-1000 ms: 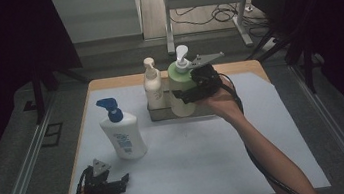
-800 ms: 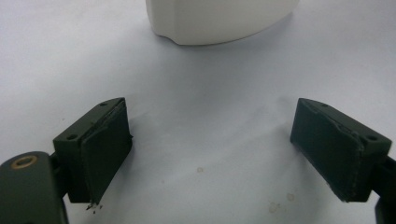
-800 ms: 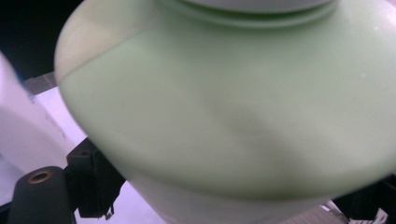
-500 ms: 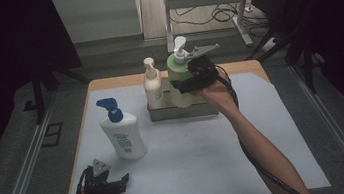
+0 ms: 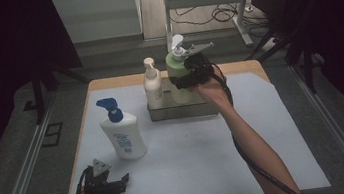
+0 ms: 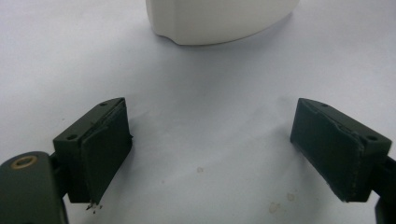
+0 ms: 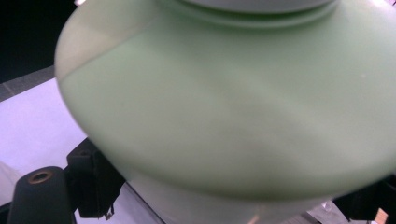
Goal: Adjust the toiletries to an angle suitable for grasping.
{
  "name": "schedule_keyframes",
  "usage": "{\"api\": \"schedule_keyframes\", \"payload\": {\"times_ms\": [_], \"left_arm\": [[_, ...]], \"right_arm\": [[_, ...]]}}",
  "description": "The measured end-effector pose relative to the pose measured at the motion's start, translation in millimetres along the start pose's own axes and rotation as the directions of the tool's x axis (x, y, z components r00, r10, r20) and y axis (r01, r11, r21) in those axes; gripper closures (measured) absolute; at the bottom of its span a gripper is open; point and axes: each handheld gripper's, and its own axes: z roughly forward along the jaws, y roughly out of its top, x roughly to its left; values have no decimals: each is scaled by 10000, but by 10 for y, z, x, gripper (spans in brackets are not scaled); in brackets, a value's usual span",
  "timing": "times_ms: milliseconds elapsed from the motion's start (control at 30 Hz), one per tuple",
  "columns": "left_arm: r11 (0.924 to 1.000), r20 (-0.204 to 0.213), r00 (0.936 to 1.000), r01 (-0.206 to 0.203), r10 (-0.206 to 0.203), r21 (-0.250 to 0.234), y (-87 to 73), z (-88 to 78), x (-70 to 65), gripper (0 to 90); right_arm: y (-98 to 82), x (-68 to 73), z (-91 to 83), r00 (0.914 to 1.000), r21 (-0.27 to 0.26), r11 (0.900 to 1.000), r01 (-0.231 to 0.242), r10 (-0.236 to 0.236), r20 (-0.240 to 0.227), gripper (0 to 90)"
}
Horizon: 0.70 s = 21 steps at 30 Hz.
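From the high view, the right gripper (image 5: 184, 79) is at the back of the table, clamped around the green pump bottle (image 5: 174, 65). That bottle stands in a metal tray (image 5: 182, 111) with a small cream pump bottle (image 5: 152, 85) just beside it. A white lotion bottle with a blue pump (image 5: 122, 134) stands on the white mat (image 5: 203, 158), near the left side. The left gripper (image 5: 116, 184) rests low at the front left corner, near the lotion bottle but apart from it.

In the left gripper view, the two black jaws stand wide apart with nothing between them. The bottom of the white lotion bottle (image 6: 219, 21) sits ahead of them on the mat (image 6: 205, 116).

In the right gripper view, the green bottle (image 7: 233, 107) is very close and sits between the jaws. The black jaws peek out at both sides of it, grasping it.
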Motion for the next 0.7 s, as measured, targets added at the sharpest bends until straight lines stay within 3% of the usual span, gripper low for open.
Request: {"api": "schedule_keyframes", "payload": {"times_ms": [200, 700], "left_arm": [[10000, -4, 10000, -6, 6, 18, 0, -1, 1, 117], [10000, -6, 10000, -1, 1, 11, 0, -1, 0, 117]], "right_arm": [[-29, -39, 92, 9999, 60, 10000, -17, 16, 153, 130], [-195, -50, 299, 9998, 474, 9989, -26, 35, -188, 131]]}}
